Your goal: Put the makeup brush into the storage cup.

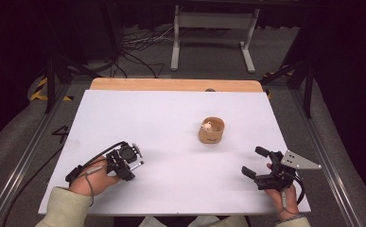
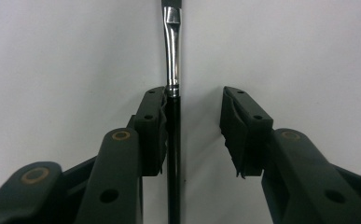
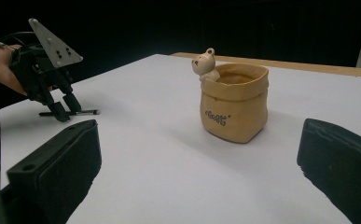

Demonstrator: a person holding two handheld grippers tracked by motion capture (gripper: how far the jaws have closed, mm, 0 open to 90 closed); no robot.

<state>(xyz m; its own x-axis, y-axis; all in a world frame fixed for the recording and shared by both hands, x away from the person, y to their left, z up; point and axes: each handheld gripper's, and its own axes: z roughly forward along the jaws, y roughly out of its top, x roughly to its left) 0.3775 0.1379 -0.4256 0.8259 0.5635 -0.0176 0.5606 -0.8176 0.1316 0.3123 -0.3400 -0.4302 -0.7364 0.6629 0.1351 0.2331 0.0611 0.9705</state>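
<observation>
A thin brush with a black handle and silver ferrule [image 2: 172, 56] lies flat on the white table [image 1: 171, 118]. My left gripper [image 2: 192, 100] points down over it near the front left. The handle runs between the jaws, touching the left pad [image 2: 156, 126], while the right pad stands apart from it. From the high view the left gripper [image 1: 132, 161] sits above the brush [image 1: 138, 164]. My right gripper [image 1: 253, 161] is open at the front right with nothing between its jaws. It faces a tan sack-shaped pot [image 3: 234, 107] with a small bear figure [image 3: 205, 63] on its rim.
The pot [image 1: 212, 132] stands right of the table's middle. A wooden strip [image 1: 171, 85] borders the far edge. Behind the table are a grey metal stand [image 1: 213, 21] and cables on the floor [image 1: 133, 52]. The left gripper [image 3: 61, 109] and the brush [image 3: 87, 112] appear far left in the right gripper view.
</observation>
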